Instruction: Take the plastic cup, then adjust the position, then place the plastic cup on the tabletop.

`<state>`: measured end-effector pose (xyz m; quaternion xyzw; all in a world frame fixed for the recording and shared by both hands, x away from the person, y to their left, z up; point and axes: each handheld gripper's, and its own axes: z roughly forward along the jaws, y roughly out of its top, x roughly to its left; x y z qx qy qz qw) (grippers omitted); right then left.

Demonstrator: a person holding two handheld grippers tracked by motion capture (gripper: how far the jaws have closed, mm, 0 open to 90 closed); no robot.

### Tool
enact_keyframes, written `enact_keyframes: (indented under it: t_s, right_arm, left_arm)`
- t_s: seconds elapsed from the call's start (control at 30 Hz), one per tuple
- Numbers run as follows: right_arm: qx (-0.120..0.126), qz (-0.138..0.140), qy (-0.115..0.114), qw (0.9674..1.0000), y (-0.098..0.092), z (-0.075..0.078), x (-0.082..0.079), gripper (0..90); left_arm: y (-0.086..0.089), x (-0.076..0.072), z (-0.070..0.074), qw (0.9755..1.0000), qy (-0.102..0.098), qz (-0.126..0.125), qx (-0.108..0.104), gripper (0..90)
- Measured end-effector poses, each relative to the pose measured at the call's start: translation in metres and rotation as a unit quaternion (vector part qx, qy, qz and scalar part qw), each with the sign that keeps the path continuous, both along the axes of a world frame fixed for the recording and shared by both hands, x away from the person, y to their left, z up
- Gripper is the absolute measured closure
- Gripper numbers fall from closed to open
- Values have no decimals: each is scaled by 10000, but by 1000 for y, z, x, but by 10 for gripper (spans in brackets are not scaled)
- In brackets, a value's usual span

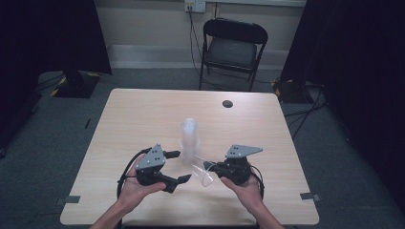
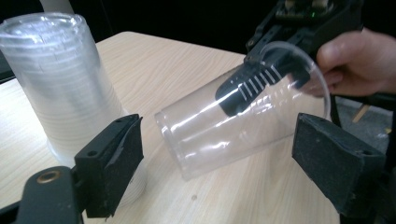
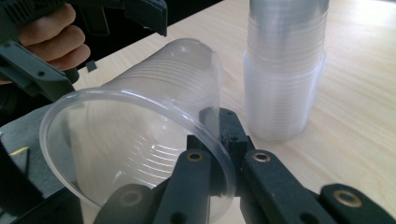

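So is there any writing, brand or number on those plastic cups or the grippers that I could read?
None can be read.
Single clear cup: plain ribbed plastic, no print.
Stack of cups: no label.
Left gripper and right gripper: no legible marks.
Wall socket: too small to read.

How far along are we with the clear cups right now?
Done: one clear cup is off the upside-down cup stack, which stands on the table. In hand: the right hand-held gripper pinches that cup's rim, one jaw inside, holding it tilted. The left hand-held gripper is open in front of the cup's base. Left: placing this cup; the stack remains.
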<state>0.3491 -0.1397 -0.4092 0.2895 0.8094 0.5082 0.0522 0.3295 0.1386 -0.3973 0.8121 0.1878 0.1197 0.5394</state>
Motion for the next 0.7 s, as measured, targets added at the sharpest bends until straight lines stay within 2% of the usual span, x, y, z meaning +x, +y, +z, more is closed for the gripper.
enact_keyframes:
  t_s: [0.17,0.3,0.43,0.5,0.53,0.6,0.7]
  right_arm:
    - [-191,151,408,9989,0,-4,5,900]
    - [-243,238,534,9980,1,-5,7,900]
    - [-308,356,682,9966,4,-6,9,900]
    - [-338,406,751,9958,5,-5,9,900]
    - [-351,434,794,9953,5,-5,9,900]
    - [-373,484,844,9946,6,-4,10,900]
    - [-389,537,910,9936,6,-4,11,900]
  left_arm:
    - [-3,-2,-4,9997,-17,-104,225,161]
    - [-6,-2,-8,9991,-50,-177,375,175]
    - [-8,-3,-11,9988,-46,-208,435,172]
    - [-8,-3,-12,9980,-106,-253,569,168]
    - [-10,-3,-14,9980,-96,-302,546,168]
    - [-10,-2,-15,9969,-108,-375,688,168]
    - [-12,-3,-16,9961,-155,-441,754,168]
